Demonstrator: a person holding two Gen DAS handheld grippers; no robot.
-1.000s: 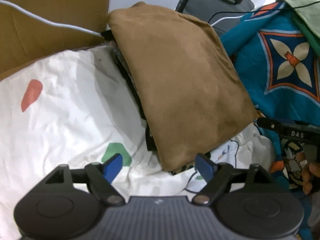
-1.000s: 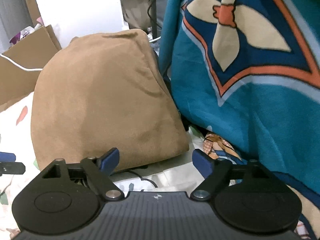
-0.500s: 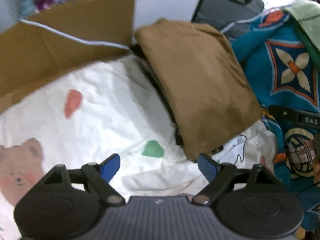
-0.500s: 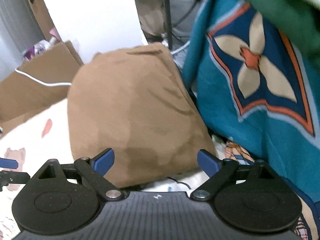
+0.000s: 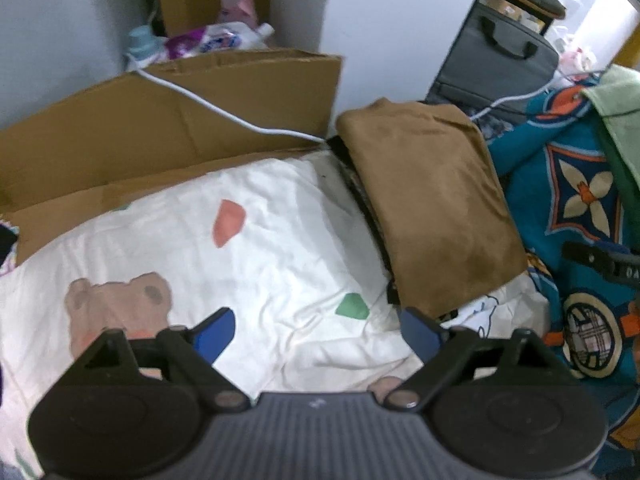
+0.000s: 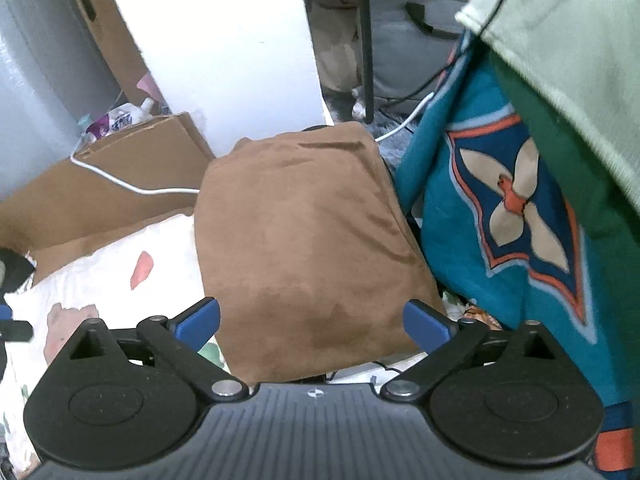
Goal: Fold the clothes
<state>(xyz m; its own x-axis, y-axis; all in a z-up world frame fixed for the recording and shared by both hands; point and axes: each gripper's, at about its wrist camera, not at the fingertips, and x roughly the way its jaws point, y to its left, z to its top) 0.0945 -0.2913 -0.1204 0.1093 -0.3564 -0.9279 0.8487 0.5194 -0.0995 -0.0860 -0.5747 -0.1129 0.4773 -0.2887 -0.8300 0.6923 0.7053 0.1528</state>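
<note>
Left hand-held gripper [image 5: 316, 334]: jaws wide apart, nothing between them, over the white printed sheet [image 5: 248, 264]. Right hand-held gripper [image 6: 312, 324]: jaws equally wide, empty.

Brown garment [image 5: 428, 204]: lies folded, a flat rectangle on top of darker folded items, at the sheet's right edge. Long axis runs away from both grippers, near corner toward them, far end by the cardboard [image 5: 168, 136] and white cable [image 5: 224, 114].

Relation: from the left gripper the brown piece lies ahead and to the right; from the right gripper it lies straight ahead, its near edge [image 6: 320, 364] just beyond the fingertips. Right is nearer.

Teal patterned cloth [image 6: 500, 216] hangs loose just right of the brown piece, pale green cloth [image 6: 568, 40] above it. Neither looks folded.

Judgement: brown piece lies as the task wants; whether it gets another fold or the teal cloth is due cannot be settled here.
</note>
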